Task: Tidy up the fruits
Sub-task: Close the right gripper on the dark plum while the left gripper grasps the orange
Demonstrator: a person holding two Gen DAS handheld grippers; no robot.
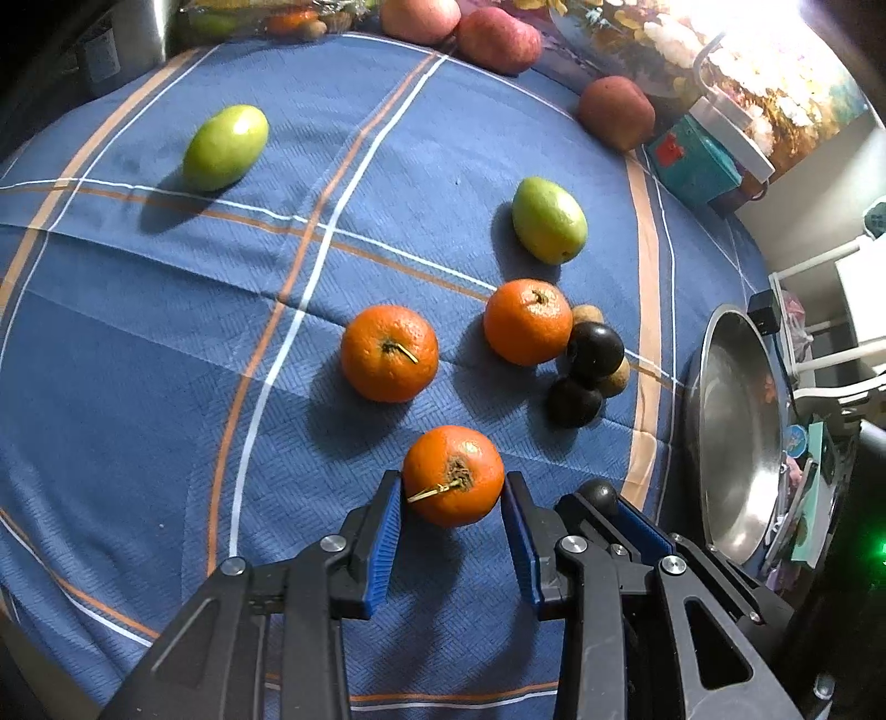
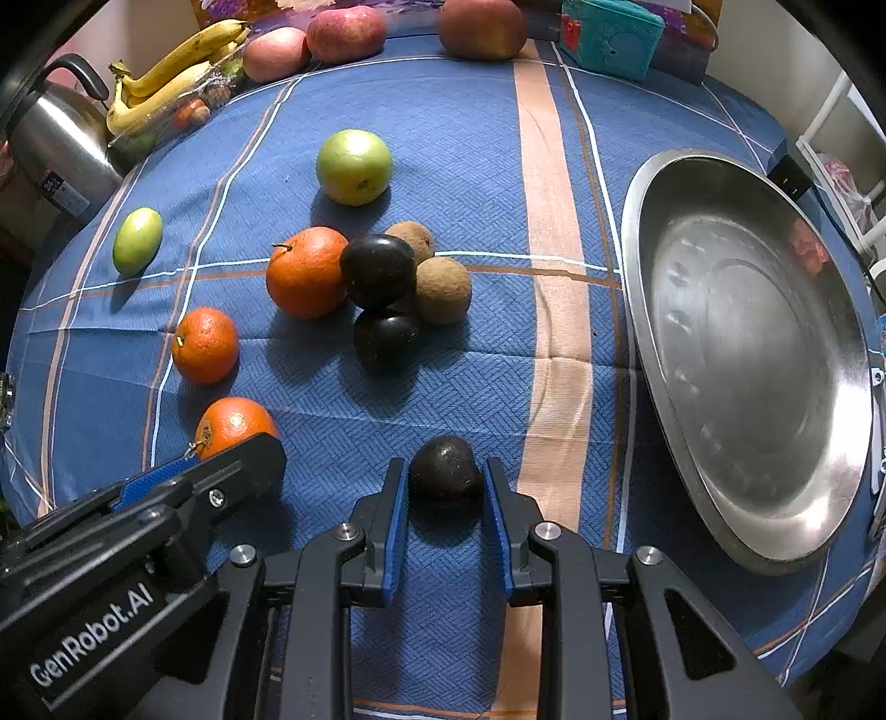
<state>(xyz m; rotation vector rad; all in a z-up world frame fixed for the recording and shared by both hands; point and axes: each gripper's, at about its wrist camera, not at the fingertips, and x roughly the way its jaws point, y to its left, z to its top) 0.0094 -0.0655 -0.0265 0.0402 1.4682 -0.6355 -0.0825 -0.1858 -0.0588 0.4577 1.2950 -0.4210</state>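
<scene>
Left gripper [image 1: 452, 483], at 6 o'clock in its own wrist view, is clamped on an orange [image 1: 453, 475] resting on the blue plaid tablecloth [image 1: 166, 343], both blue pads against the fruit's sides. Right gripper [image 2: 446, 471], at 6 o'clock in the right wrist view, is closed on a dark round fruit [image 2: 446, 477]. Two more oranges [image 1: 389, 353] lie toward 12 o'clock, with a cluster of dark and brown fruits [image 2: 398, 293] touching the farther one. Two green fruits [image 1: 548, 220] lie beyond them. Only the right wrist view shows the whole steel basin [image 2: 747, 354] at 3 o'clock, plus bananas [image 2: 171, 72] and a kettle [image 2: 55, 138] at 10 o'clock; the left wrist view gives just the basin's edge. Red apples [image 2: 343, 33] sit at 12 o'clock.
</scene>
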